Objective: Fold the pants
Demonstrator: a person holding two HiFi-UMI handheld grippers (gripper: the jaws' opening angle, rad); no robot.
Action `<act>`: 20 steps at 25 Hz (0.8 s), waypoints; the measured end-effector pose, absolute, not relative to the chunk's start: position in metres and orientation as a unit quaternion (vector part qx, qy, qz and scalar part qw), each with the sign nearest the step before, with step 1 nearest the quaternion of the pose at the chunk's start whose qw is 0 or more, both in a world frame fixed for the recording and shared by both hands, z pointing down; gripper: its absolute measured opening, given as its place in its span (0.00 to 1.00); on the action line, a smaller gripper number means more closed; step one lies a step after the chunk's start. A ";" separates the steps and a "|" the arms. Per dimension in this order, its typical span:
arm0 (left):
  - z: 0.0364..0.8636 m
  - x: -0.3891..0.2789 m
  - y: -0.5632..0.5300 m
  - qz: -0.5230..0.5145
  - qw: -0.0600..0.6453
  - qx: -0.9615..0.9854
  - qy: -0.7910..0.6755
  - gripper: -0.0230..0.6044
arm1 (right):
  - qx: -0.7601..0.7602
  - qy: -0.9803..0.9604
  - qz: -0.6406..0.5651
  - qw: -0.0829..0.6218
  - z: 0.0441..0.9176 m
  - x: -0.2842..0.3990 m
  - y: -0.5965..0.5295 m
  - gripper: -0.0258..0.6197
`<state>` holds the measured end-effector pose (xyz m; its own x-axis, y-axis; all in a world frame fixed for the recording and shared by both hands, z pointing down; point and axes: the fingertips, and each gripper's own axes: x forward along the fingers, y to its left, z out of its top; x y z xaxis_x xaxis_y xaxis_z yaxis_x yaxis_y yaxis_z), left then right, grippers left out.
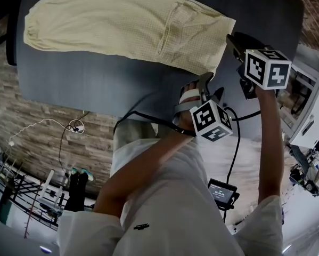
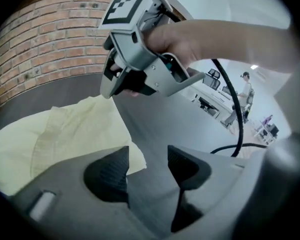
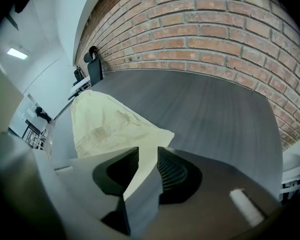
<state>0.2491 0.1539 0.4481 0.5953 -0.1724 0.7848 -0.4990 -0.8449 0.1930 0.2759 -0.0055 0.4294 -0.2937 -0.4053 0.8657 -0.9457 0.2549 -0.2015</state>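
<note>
Now left claw (image 2: 148, 159), right claw (image 3: 147, 156) angled down, jaws apart, beside pants (image 1: 122, 23)

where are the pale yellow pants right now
In the head view the pale yellow fabric pants lie flat across the far part of the dark grey table, their right end beside the right gripper.

From here I see a dark grey desk (image 1: 95, 73) with a red brick wall (image 3: 215, 29) running close along one long edge, and a black office chair (image 3: 94, 69) standing at the desk's far end. Off the near-left corner, a thin white cord (image 1: 42, 124) trails over grey brickwork. Well beyond the desk's other end, a person (image 2: 246, 91) stands near some workstations (image 2: 210, 96) in a bright room.
</note>
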 end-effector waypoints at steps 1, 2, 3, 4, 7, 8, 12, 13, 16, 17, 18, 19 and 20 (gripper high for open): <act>0.455 0.252 0.154 0.414 0.200 0.866 -0.197 0.43 | 0.475 -0.711 0.381 0.352 0.430 0.279 -0.006 0.23; 0.463 0.254 0.153 0.423 0.198 0.861 -0.201 0.43 | 0.473 -0.714 0.382 0.349 0.431 0.282 -0.006 0.24; 0.471 0.254 0.152 0.433 0.198 0.855 -0.205 0.43 | 0.470 -0.715 0.383 0.346 0.432 0.285 -0.006 0.24; 0.477 0.253 0.151 0.440 0.200 0.850 -0.210 0.43 | 0.468 -0.717 0.385 0.345 0.434 0.287 -0.005 0.24; 0.482 0.252 0.148 0.444 0.206 0.841 -0.229 0.43 | 0.461 -0.722 0.387 0.341 0.437 0.293 -0.006 0.23; 0.482 0.251 0.146 0.446 0.205 0.839 -0.236 0.43 | 0.458 -0.725 0.387 0.339 0.438 0.293 -0.007 0.23; 0.483 0.242 0.137 0.453 0.196 0.825 -0.275 0.25 | 0.446 -0.734 0.391 0.331 0.440 0.294 -0.012 0.23; 0.484 0.240 0.135 0.456 0.192 0.822 -0.280 0.22 | 0.443 -0.736 0.393 0.329 0.441 0.295 -0.015 0.24; 0.485 0.240 0.135 0.473 0.173 0.818 -0.278 0.22 | 0.441 -0.737 0.407 0.311 0.444 0.296 -0.024 0.27; 0.485 0.241 0.135 0.479 0.168 0.816 -0.276 0.22 | 0.440 -0.738 0.414 0.302 0.445 0.296 -0.026 0.31; 0.485 0.240 0.136 0.484 0.163 0.814 -0.276 0.22 | 0.437 -0.738 0.422 0.294 0.445 0.295 -0.028 0.35; 0.486 0.240 0.137 0.489 0.159 0.812 -0.277 0.22 | 0.433 -0.737 0.433 0.287 0.447 0.293 -0.029 0.37; 0.486 0.240 0.136 0.491 0.158 0.809 -0.281 0.22 | 0.430 -0.735 0.445 0.280 0.449 0.291 -0.031 0.38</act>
